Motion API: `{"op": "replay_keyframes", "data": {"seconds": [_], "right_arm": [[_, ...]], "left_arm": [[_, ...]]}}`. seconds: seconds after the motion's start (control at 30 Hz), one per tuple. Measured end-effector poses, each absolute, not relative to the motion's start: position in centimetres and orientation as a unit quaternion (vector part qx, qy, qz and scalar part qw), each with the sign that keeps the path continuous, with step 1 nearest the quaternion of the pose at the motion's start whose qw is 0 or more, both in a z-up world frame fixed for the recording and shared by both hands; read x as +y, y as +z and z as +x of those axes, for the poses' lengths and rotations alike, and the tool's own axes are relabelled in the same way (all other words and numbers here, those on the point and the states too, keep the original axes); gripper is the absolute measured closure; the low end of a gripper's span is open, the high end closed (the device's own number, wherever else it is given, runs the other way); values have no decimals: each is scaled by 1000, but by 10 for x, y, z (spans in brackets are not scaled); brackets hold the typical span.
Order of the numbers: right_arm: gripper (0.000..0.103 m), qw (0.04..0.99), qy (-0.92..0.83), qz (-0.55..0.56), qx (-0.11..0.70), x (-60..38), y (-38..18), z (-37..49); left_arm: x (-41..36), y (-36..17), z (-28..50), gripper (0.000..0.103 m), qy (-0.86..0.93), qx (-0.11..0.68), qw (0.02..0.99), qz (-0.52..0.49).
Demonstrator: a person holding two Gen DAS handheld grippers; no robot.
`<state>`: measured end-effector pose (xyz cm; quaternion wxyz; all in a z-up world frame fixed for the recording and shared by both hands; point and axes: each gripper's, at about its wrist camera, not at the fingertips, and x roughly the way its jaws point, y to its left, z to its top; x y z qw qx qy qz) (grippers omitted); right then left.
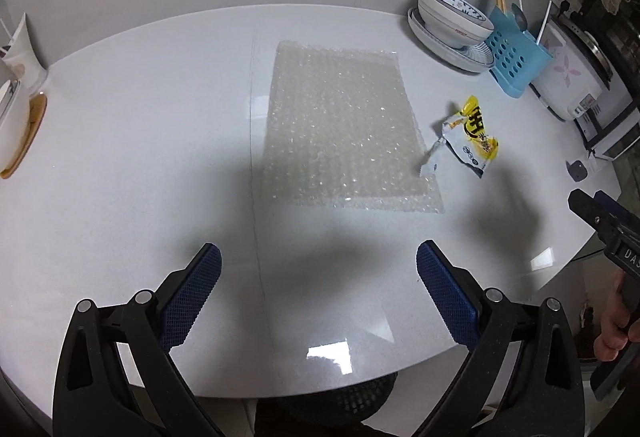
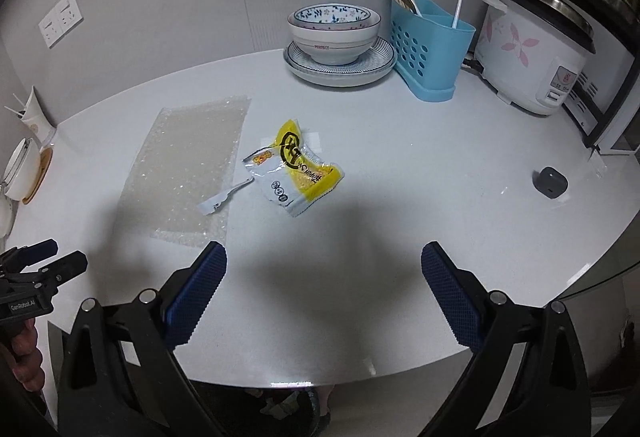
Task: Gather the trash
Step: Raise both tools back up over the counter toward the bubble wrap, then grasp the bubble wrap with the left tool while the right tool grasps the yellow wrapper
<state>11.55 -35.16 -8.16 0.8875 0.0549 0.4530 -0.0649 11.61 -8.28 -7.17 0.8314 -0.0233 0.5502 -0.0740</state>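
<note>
Left wrist view: left tool [image 1: 318, 269] spread wide over the near part of the white table [image 1: 140, 117], nothing between its blue pads. Landmark: the bubble wrap sheet [image 1: 340, 125], lying flat straight ahead of the tool, well apart from it. Just right of the sheet lies a torn yellow snack wrapper [image 1: 472, 135], its torn strip [image 1: 430, 157] almost touching the sheet's edge. Beyond the sheet to the right: stacked bowls [image 1: 452, 17], blue cutlery caddy [image 1: 516, 53], rice cooker [image 1: 568, 77]. The right tool [image 1: 596, 213] shows only at the frame's right edge, its opening not readable here. A dark mesh bin [image 1: 340, 401] sits below the table edge, under the tool.

Right wrist view: right tool [image 2: 322, 269] also wide open and empty, aimed at the wrapper [image 2: 294, 167], which sits right of the sheet [image 2: 188, 165]. The left tool [image 2: 40, 257] appears at the left edge, side-on.

Only this view shows the small dark grey object [image 2: 550, 183] plainly, far right of the sheet; the bin shows clearly only in the left view.

Judgement: opening step, nothing collected yet. Next, each tool likely descends on its piece; the flat sheet probably needs an edge pinch.
</note>
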Motion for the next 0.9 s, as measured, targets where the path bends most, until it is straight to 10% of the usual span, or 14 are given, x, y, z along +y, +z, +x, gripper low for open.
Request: {"op": "replay_keyframes", "data": {"seconds": [0.9], "right_arm": [[11, 843, -69, 59, 531, -341, -171, 266]], "left_arm": [[-118, -161, 279, 7, -55, 617, 785, 14]]}}
